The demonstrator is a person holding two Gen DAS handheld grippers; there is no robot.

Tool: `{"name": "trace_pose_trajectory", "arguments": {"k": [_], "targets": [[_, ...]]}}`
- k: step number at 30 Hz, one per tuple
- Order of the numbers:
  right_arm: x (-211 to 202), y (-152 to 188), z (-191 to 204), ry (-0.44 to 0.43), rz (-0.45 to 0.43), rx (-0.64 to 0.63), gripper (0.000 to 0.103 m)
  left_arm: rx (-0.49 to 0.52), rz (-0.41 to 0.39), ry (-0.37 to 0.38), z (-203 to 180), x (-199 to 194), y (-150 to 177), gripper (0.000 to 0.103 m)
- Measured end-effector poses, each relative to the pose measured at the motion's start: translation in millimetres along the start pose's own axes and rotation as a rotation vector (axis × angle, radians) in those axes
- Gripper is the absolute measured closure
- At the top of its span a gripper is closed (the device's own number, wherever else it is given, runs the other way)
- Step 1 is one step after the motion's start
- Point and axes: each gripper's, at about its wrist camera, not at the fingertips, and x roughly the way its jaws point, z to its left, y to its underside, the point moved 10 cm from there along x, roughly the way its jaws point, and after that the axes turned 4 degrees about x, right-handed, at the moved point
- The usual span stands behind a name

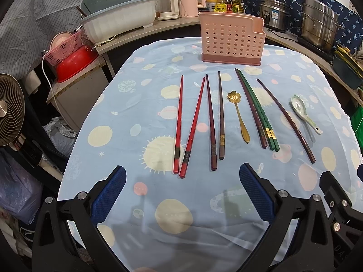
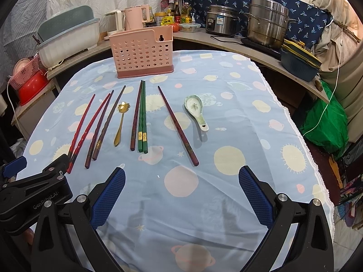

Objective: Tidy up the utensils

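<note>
A pink perforated utensil holder [image 1: 231, 39] [image 2: 141, 52] stands at the far side of the blue patterned tablecloth [image 1: 181, 215]. In front of it lie two red chopsticks [image 1: 186, 127] [image 2: 85, 127], several dark brown chopsticks [image 1: 215, 122] [image 2: 178, 125], two green chopsticks [image 1: 258, 111] [image 2: 143, 115], a gold flower spoon [image 1: 239, 115] [image 2: 120, 122] and a ceramic spoon [image 1: 304, 113] [image 2: 196, 111]. My left gripper [image 1: 182, 176] is open and empty just short of the chopstick handles. My right gripper [image 2: 181, 176] is open and empty near the front edge.
A curved counter behind the table holds a white dish tub [image 1: 118, 22], kettles [image 1: 188, 2], bottles, a rice cooker [image 2: 221, 21] and a steel pot [image 2: 267, 21]. A fan [image 1: 9, 111] and a red basin [image 1: 74, 62] stand at the left. A green bag [image 2: 326, 124] is at the right.
</note>
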Motion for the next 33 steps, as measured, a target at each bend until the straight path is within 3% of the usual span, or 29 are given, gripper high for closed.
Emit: {"name": "trace_pose_trajectory", "arguments": {"k": [33], "targets": [[-11,-7,0,-0.011,-0.027,0.016,0.006,-0.013,-0.033,0.004,0,-14,-8,0.008]]}}
